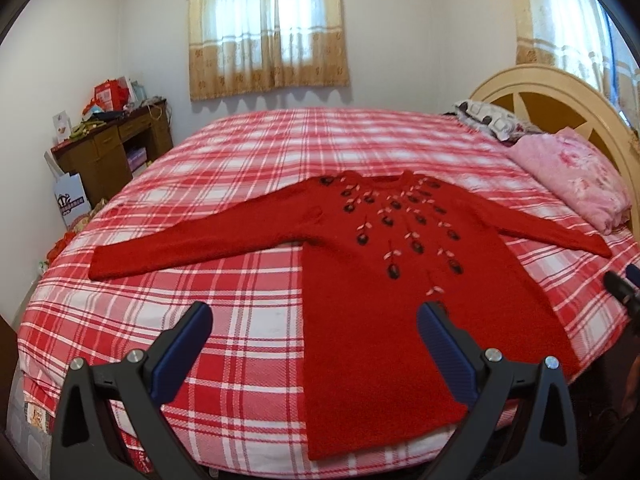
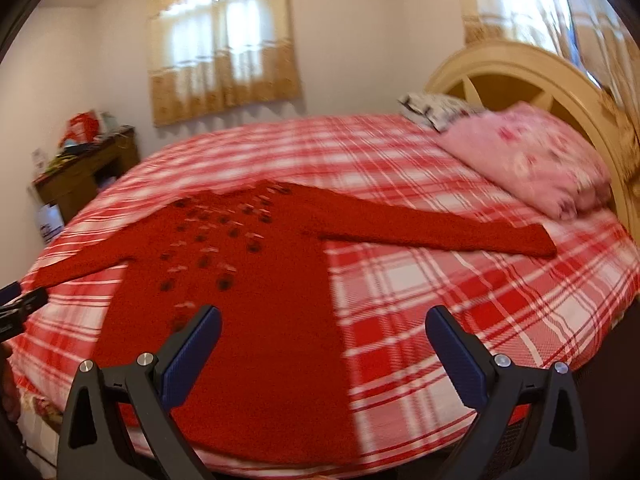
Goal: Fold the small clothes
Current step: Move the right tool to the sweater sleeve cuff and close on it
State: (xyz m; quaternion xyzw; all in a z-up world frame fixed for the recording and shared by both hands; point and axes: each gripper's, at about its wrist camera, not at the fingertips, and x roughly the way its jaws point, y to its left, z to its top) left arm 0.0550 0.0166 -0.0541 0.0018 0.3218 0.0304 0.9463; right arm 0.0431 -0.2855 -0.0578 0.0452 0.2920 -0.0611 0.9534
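Here the red sweater (image 1: 380, 280) lies flat on the plaid bed (image 1: 224, 320), its long axis running away from both wide-open, empty claws, hem nearest, the left claw (image 1: 314, 326) off its left edge, the right claw (image 2: 324, 328) over its right edge.

Sweater (image 1: 384, 280) — fuzzy knit; bedsheet (image 1: 240, 320) — woven cloth.

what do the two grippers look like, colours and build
The left gripper and right gripper match: black angular plastic arms with round silver bolts, each carrying long flat fingers faced with dark blue ribbed pads. No cables, markings or sleeves show.
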